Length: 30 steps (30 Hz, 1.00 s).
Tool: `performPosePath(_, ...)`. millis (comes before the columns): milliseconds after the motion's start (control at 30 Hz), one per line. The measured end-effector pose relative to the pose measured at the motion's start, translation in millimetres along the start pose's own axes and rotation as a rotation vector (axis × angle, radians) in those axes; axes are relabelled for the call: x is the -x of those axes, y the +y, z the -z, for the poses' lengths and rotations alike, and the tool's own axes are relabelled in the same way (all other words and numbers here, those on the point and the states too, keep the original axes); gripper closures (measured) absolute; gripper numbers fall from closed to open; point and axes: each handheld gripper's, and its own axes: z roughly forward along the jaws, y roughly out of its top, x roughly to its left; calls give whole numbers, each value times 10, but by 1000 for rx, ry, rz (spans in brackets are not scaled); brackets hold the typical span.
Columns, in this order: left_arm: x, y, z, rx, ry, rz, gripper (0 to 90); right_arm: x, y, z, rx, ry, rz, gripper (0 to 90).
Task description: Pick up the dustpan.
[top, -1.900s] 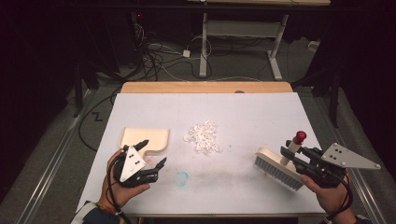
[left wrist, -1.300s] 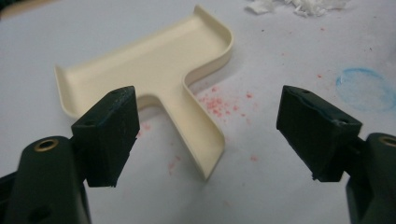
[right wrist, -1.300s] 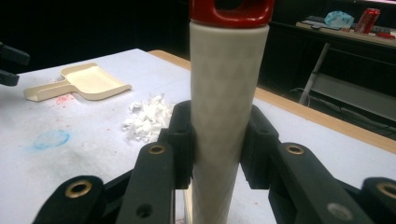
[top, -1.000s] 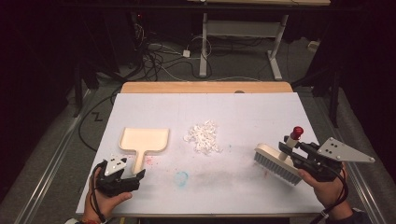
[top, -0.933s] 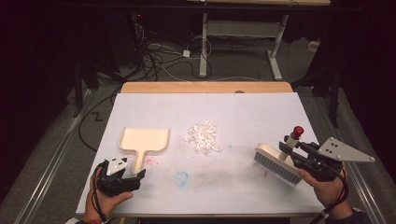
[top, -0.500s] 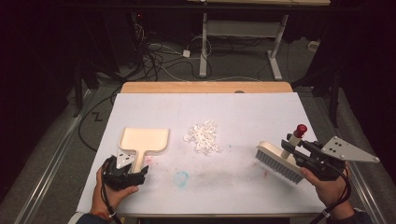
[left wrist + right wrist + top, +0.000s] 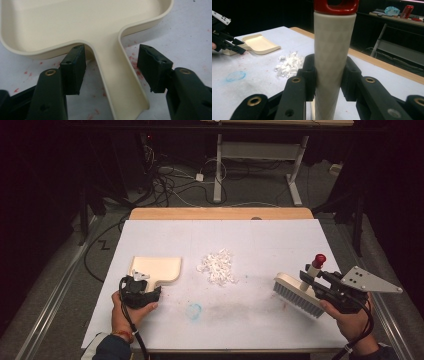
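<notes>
Left gripper [image 7: 141, 292], at 7 o'clock on the surface [image 7: 260, 240]: jaws have just been closing, now part open, straddling the handle of the cream dustpan [image 7: 156, 269]; the pads stand clear of it on both sides. Handle points toward the near edge, pan mouth toward 12. Right gripper [image 7: 320, 285], at 4 o'clock: jaws clamped on the brush [image 7: 299, 292] handle, red-capped, upright; bristles down. Handle's base is hidden. White scraps [image 7: 218, 267] lie mid-surface, between pan and brush.

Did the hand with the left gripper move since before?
Yes. The left gripper slid up the table to the dustpan, its jaws just closing around the handle, not yet pressing.
</notes>
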Motion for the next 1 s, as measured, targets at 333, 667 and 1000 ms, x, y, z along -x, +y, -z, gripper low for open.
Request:
performPosePath(333, -8, 21, 4, -13, 23, 21, 499, 8, -2, -3, 1, 3, 0, 701)
performPosePath(667, -36, 40, 10, -26, 6, -9, 625, 10, -4, -6, -3, 7, -3, 701)
performPosePath(1000, -14, 73, 35, -44, 16, -55, 632, 14, -14, -7, -14, 9, -1, 701)
